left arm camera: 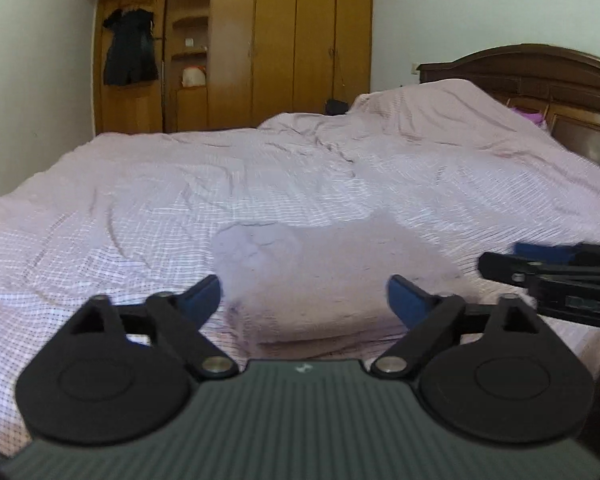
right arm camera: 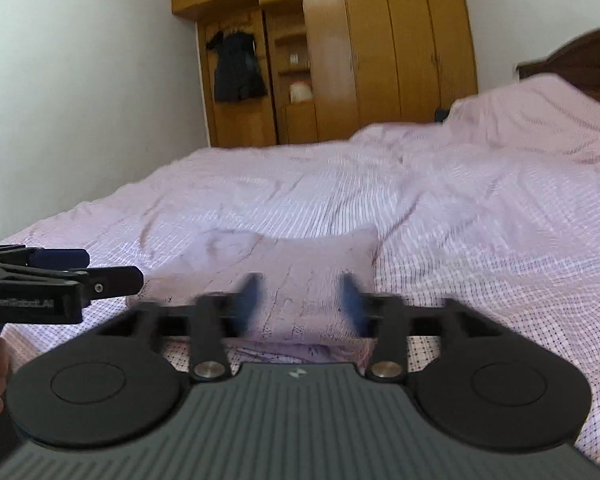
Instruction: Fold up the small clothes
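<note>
Evidently the folded garment [left arm camera: 332, 280] lay on the bed [left arm camera: 140, 200] at twelve o'clock of both grippers, left gripper [left arm camera: 304, 300] and right gripper [right arm camera: 300, 300] jaws apart, empty; smoothing edges gently would finish it neatly.

One folded garment [left arm camera: 324, 280], one bed [left arm camera: 140, 208], two tools, left [left arm camera: 304, 300] and right [right arm camera: 300, 300].
</note>
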